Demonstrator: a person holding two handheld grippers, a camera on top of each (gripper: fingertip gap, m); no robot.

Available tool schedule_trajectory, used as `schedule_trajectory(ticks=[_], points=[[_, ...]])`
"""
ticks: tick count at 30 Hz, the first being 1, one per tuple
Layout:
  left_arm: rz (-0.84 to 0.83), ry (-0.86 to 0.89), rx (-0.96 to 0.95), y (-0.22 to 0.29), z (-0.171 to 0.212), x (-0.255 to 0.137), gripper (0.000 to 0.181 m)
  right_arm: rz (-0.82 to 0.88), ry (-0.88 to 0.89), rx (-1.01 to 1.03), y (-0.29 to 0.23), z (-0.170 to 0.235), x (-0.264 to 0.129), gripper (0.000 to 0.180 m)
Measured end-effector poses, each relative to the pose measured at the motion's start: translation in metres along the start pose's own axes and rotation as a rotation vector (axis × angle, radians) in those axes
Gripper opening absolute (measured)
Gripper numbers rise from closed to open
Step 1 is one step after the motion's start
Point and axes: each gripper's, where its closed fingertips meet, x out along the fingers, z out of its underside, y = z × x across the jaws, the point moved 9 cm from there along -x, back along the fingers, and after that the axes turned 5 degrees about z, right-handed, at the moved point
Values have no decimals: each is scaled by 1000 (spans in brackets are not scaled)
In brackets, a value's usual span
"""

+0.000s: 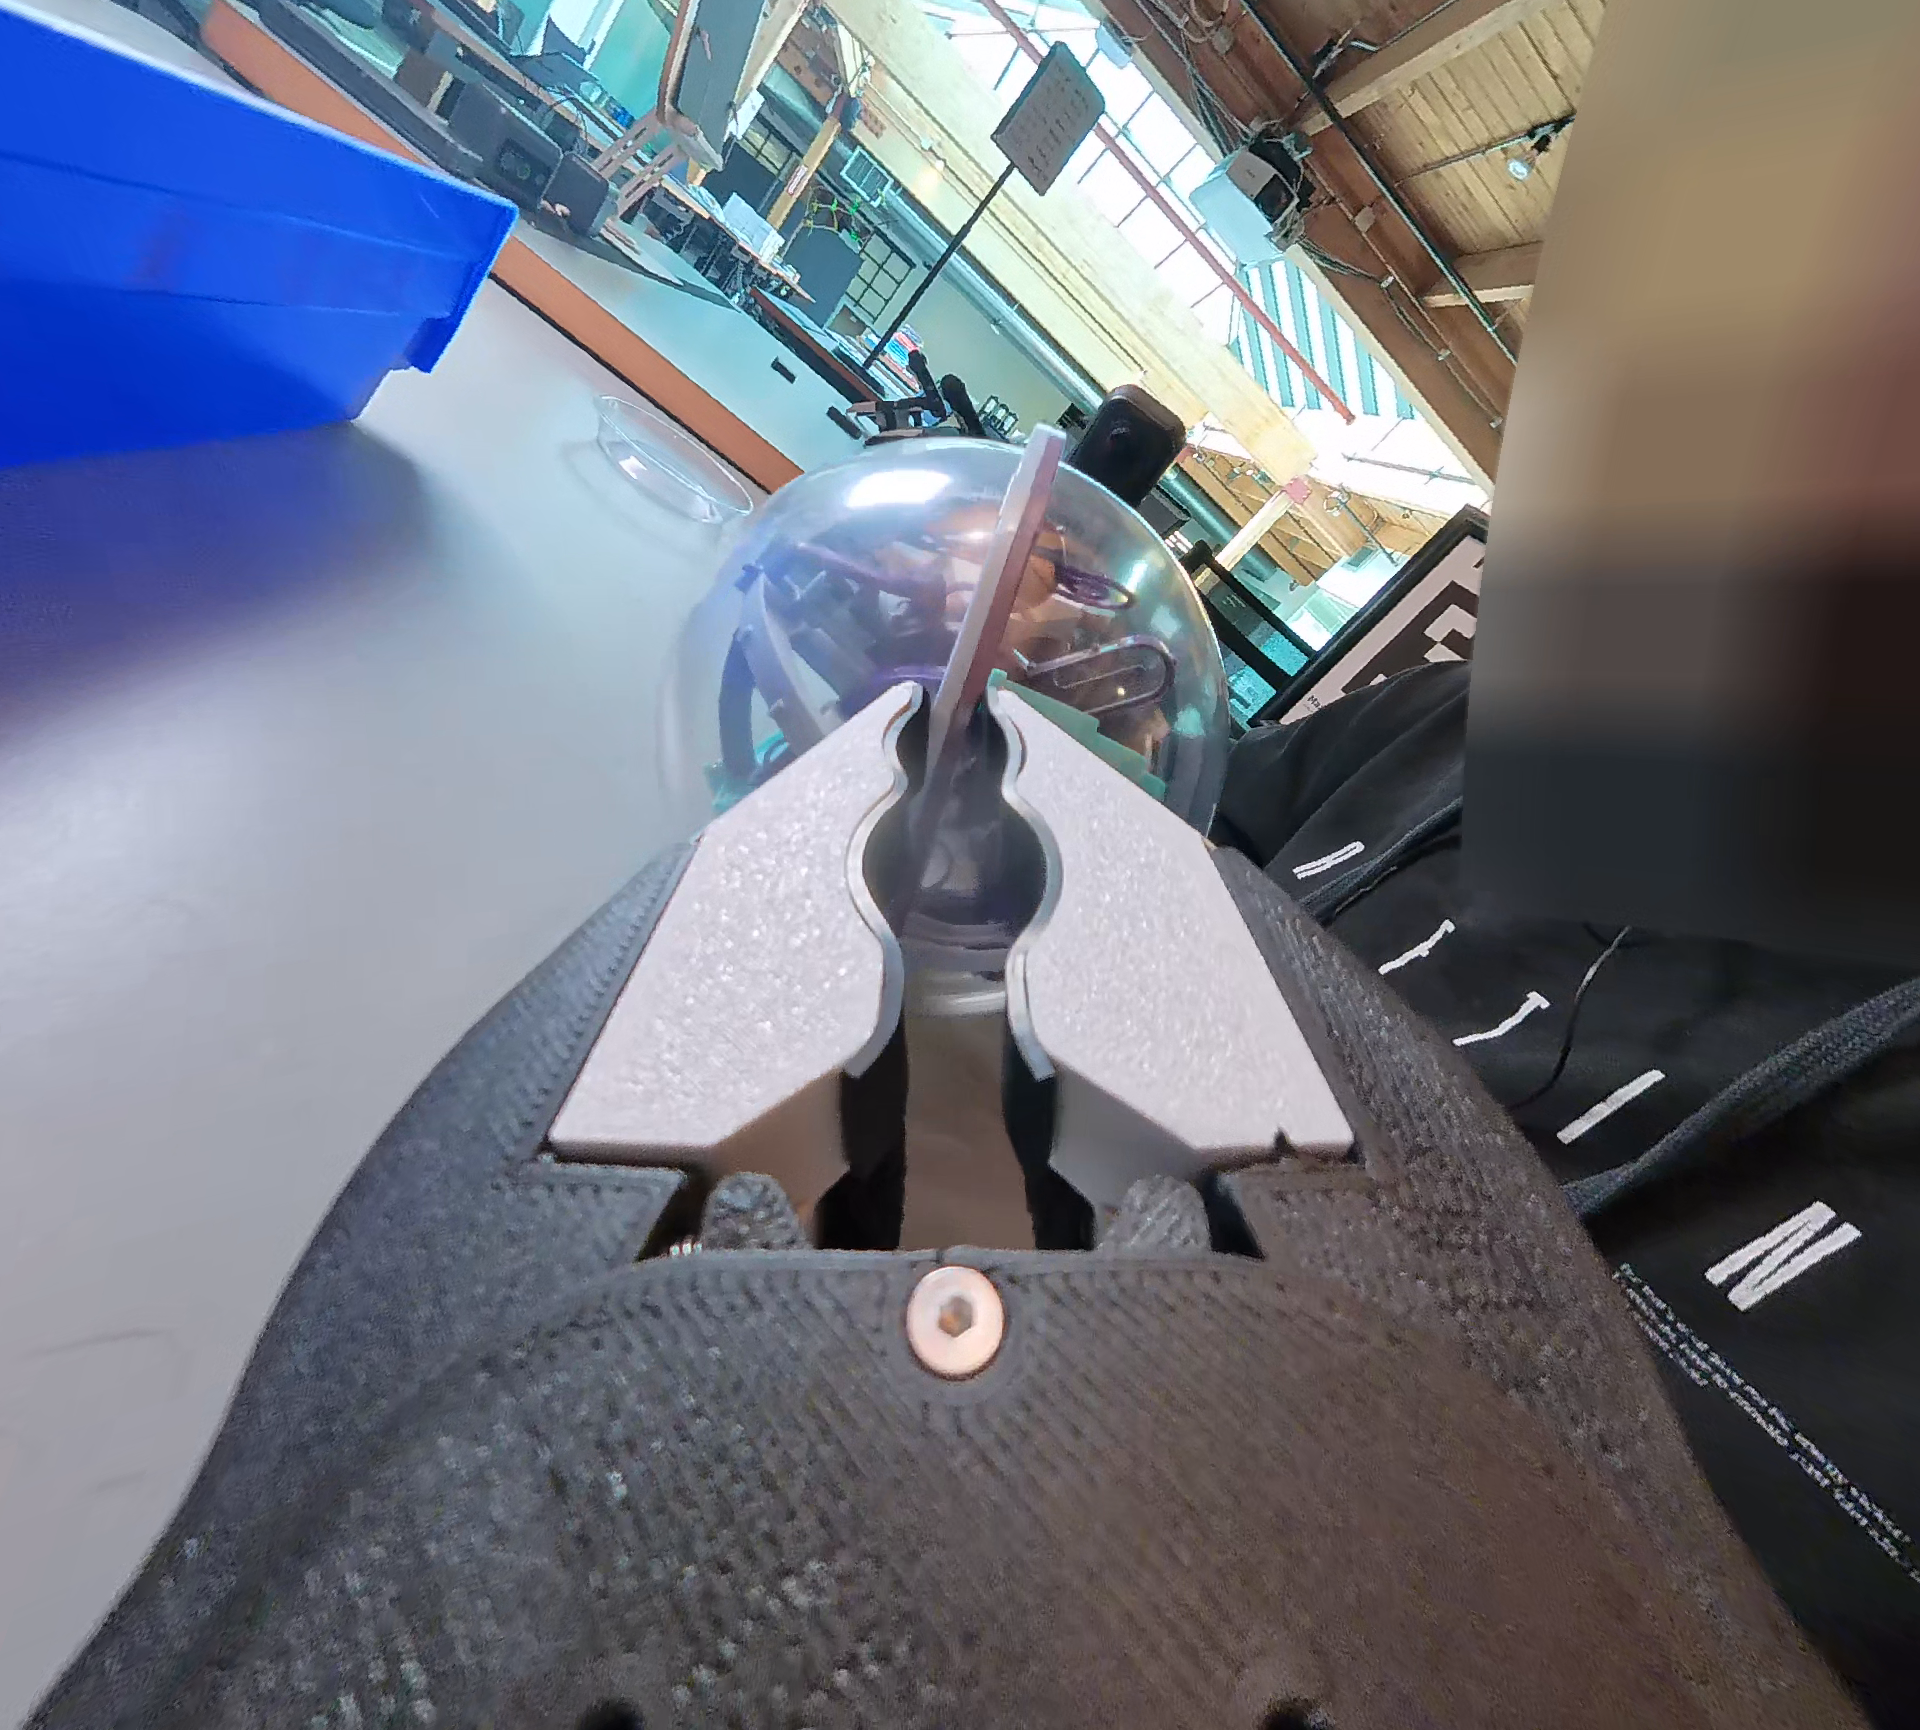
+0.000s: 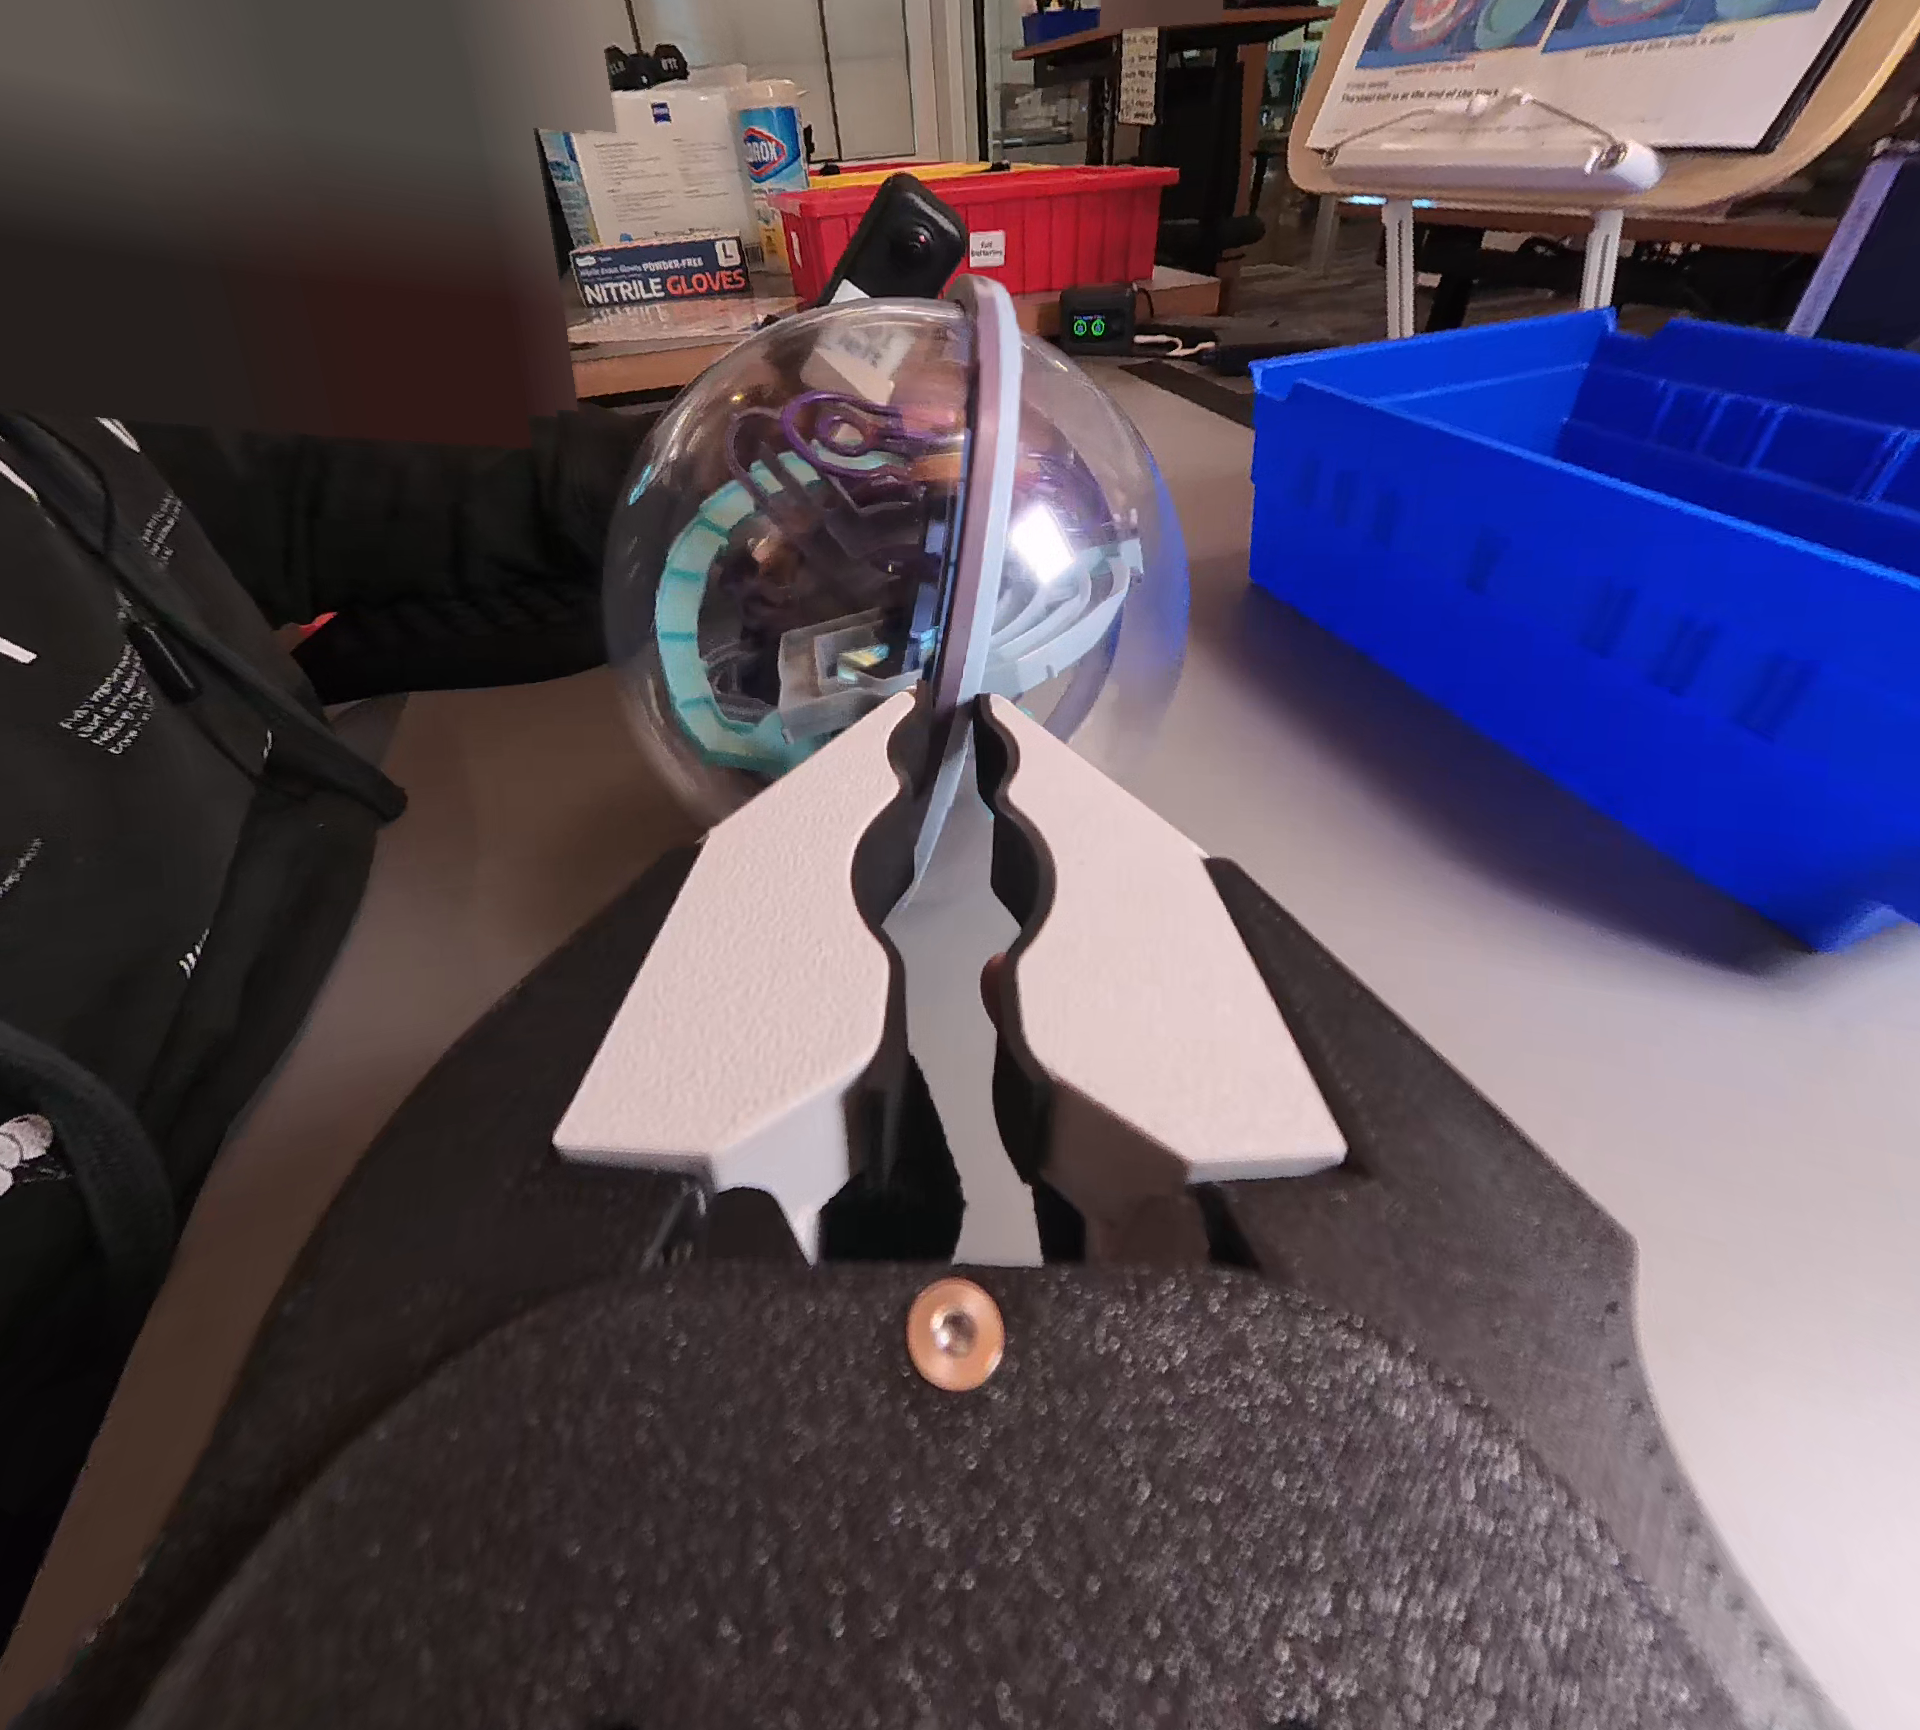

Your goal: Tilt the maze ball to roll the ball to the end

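The maze ball [image 1: 852, 600] is a clear sphere with purple, teal and white tracks inside and a flat grey-purple rim ring around its middle. It is held up over the grey table between both grippers. My left gripper [image 1: 954, 701] is shut on the rim ring at one side. My right gripper [image 2: 940, 706] is shut on the rim ring at the other side of the ball [image 2: 831, 537]. The ring stands nearly upright, tilted a little. I cannot make out the small ball inside the tracks.
A blue bin [image 1: 208, 278] sits on the grey table [image 1: 260, 797]; it also shows in the right wrist view [image 2: 1558, 558]. A clear dish [image 1: 665, 459] lies beyond the ball. A person in black clothing [image 2: 156, 693] is close. An instruction sheet on a stand [image 2: 1590, 18] and a red bin [image 2: 997, 226] stand behind.
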Motion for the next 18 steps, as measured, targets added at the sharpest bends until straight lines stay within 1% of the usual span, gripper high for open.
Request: schedule_trajectory(ticks=[5,13,18], points=[[1,-9,66,4,-1,3,9,26,44,-44,-1,-6,-4,5],[0,-23,75,4,1,5,9,45,59,-79,-2,-8,-6,5],[-5,-43,117,6,2,6,9,81,60,-129,-1,-8,-7,5]])
